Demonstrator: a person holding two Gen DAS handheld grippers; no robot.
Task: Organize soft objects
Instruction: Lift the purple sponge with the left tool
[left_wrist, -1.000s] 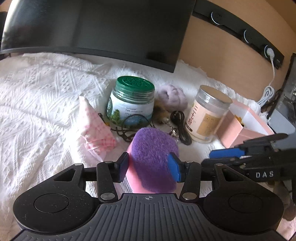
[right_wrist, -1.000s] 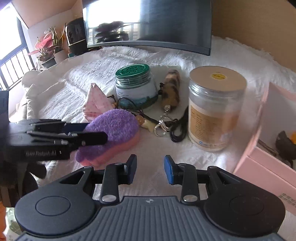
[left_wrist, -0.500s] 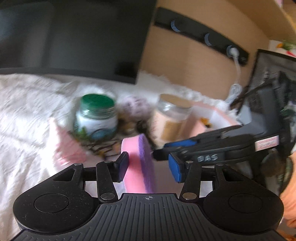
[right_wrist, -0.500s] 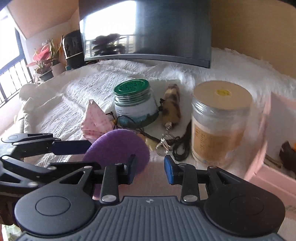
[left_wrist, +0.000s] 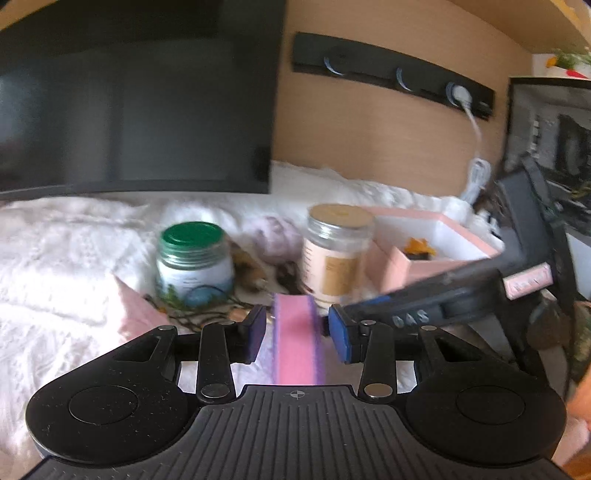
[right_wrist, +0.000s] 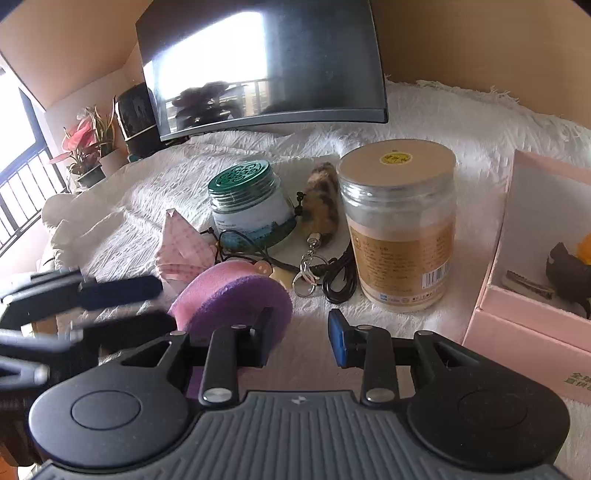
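Lifted now, the sponge (left_wrist: 295, 338) stands on edge between my left gripper (left_wrist: 297, 334) pads, where a second ago it lay flat on the white blanket (left_wrist: 62, 266) with its purple face up. From the left wrist I see its pink side toward me and a purple strip down the right edge. Left jaws are closing around it, with slim gaps showing on both sides, so the pads are not pressing yet.

From the right wrist, the sponge (right_wrist: 232, 295) hangs at near left, purple face toward me, just behind my right gripper's left pad. My right gripper (right_wrist: 299, 341) sits partly open with nothing between its pads.

Farther back I have 2 jars: the green-lidded jar (right_wrist: 249, 205) left, the tan-lidded jar (right_wrist: 400, 221) right, with a furry keychain (right_wrist: 323, 203) between them. A folded pink cloth (right_wrist: 183, 243) lies left of the green one. The pink box (right_wrist: 532, 317) sits open at far right, well apart from the sponge.
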